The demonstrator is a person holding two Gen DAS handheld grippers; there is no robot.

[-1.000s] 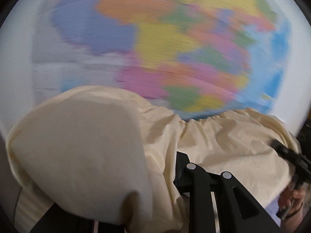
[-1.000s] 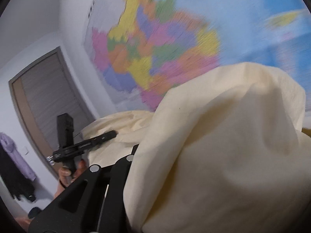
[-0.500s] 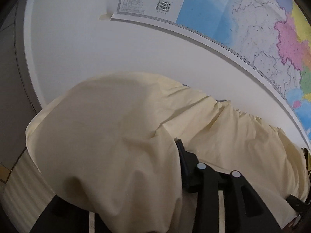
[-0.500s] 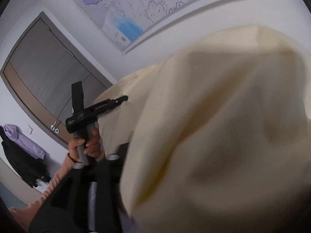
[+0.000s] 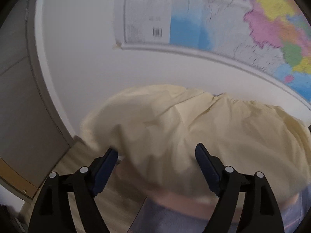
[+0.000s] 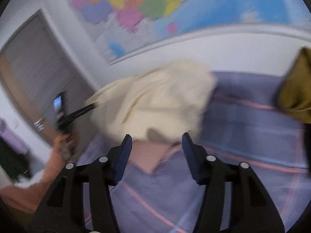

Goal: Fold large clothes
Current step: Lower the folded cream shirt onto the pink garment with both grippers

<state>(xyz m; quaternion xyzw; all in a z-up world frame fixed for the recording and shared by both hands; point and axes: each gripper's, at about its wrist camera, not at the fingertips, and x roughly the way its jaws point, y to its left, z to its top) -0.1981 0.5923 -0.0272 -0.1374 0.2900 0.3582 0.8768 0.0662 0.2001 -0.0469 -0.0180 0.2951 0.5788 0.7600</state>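
A large cream-yellow garment (image 5: 175, 128) is bunched and blurred in the air just ahead of my left gripper (image 5: 156, 156), whose jaws stand wide apart with nothing between them. In the right wrist view the same garment (image 6: 155, 101) drops onto a blue bed cover with pink lines (image 6: 243, 128). My right gripper (image 6: 157, 142) is open and empty just short of the cloth. The left gripper (image 6: 77, 113) shows there at the garment's left edge, held by a hand.
A coloured wall map (image 5: 243, 23) hangs on the white wall behind the bed. A grey door (image 6: 35, 73) stands at the left. An olive-brown cloth (image 6: 295, 89) lies at the bed's right edge. A pink piece (image 6: 149, 155) lies under the garment.
Both grippers were shut on the cream garment and held it up; now both have opened and let it go. The garment has dropped away toward the bed.
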